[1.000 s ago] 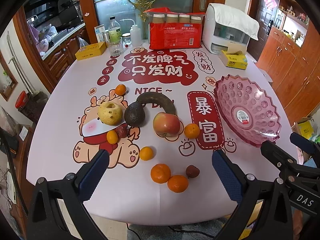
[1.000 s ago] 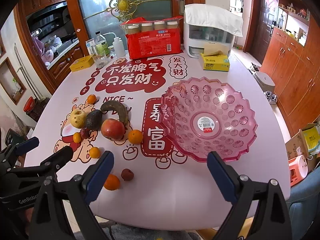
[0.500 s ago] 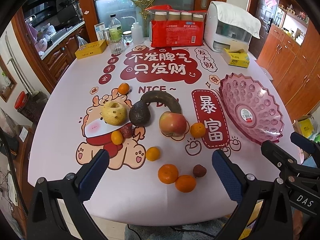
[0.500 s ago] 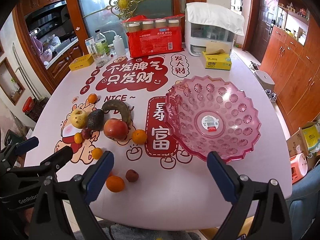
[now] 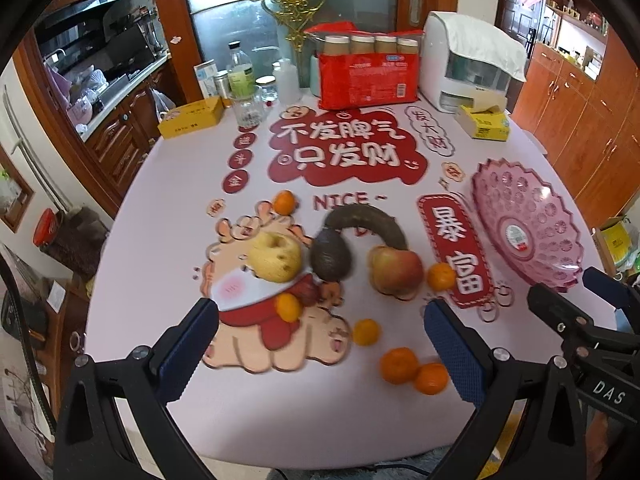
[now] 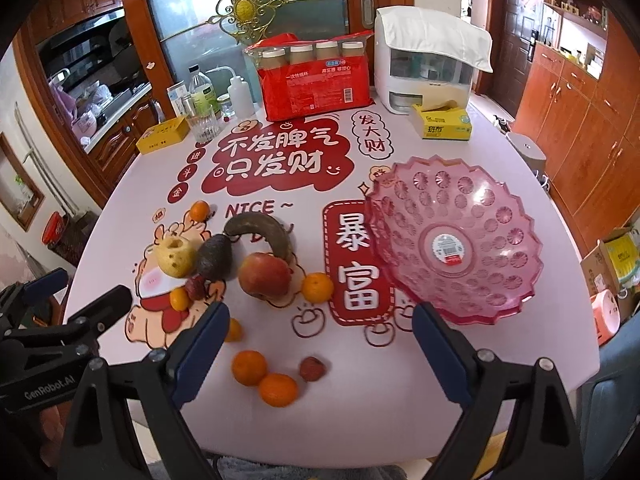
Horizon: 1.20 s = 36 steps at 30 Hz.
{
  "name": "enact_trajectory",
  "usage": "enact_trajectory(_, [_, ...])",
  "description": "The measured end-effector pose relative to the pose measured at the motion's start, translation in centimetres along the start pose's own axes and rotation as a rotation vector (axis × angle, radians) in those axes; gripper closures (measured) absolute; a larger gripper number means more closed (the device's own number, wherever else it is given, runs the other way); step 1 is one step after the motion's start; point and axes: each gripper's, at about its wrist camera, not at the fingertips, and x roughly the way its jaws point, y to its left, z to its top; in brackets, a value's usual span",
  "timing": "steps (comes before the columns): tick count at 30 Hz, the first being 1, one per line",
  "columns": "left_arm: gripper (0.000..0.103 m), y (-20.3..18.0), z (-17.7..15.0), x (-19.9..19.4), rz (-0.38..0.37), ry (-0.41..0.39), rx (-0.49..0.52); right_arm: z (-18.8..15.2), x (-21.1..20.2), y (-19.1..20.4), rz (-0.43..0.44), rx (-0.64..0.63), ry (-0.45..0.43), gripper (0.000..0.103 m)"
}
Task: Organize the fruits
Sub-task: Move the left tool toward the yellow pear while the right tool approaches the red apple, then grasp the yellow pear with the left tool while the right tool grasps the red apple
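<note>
Fruit lies loose on the pink printed table: a red apple [image 5: 396, 270] [image 6: 265, 274], a dark avocado [image 5: 331, 256], a blackened banana [image 5: 366, 220], a yellow pitted apple [image 5: 275, 256], several small oranges [image 5: 398, 365] [image 6: 249, 367] and a small dark red fruit [image 6: 312, 369]. An empty pink plastic bowl [image 5: 532, 240] [image 6: 460, 208] stands to the right of them. My left gripper [image 5: 320, 344] is open and empty over the near edge. My right gripper [image 6: 320, 344] is open and empty, just in front of the bowl.
At the table's far edge stand a red pack of bottles [image 5: 366, 76], a white appliance [image 5: 472, 64], two yellow tissue boxes [image 5: 482, 122] [image 5: 192, 118] and several bottles and a glass [image 5: 248, 108]. Wooden cabinets stand on both sides.
Both grippers have moved forward and slightly lower toward the fruit and bowl. Both stay open. Nothing on the table has moved.
</note>
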Motion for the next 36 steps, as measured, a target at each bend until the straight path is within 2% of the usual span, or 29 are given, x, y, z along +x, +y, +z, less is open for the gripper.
enact_trajectory(7, [0.001, 4.6, 1.7, 2.5, 0.01, 0.01, 0.036, 0.3, 2.7, 3.2, 0.001, 0.065, 0.039, 0.01])
enact_trajectory(13, [0.001, 7.5, 3.1, 7.2, -0.01, 0.032, 0.102, 0.3, 6.4, 4.9, 0.023, 0.115, 0.06, 0.014])
enact_trajectory(20, [0.005, 9.6, 3.8, 14.9, -0.167, 0.144, 0.095, 0.0, 11.9, 5.3, 0.036, 0.196, 0.098, 0.021])
enact_trajectory(23, [0.009, 9.7, 3.7, 18.3, -0.215, 0.19, 0.081, -0.3, 14.2, 5.4, 0.011, 0.215, 0.115, 0.029])
enact_trajectory(26, [0.012, 9.8, 3.5, 20.8, -0.25, 0.237, 0.06, -0.5, 15.6, 5.7, 0.0, 0.224, 0.123, 0.032])
enact_trajectory(28, [0.012, 9.7, 3.3, 22.1, -0.259, 0.255, 0.06, -0.6, 16.3, 6.1, -0.021, 0.216, 0.117, 0.032])
enact_trajectory(31, [0.012, 9.6, 3.5, 22.9, -0.315, 0.241, 0.045, -0.6, 17.4, 6.7, -0.045, 0.197, 0.116, 0.032])
enact_trajectory(33, [0.012, 9.2, 3.6, 23.3, -0.334, 0.244, 0.065, -0.7, 18.1, 6.9, -0.049, 0.192, 0.122, 0.032])
enact_trajectory(36, [0.014, 8.1, 3.3, 24.3, -0.325, 0.277, 0.118, -0.7, 18.9, 7.0, -0.031, 0.196, 0.125, 0.032])
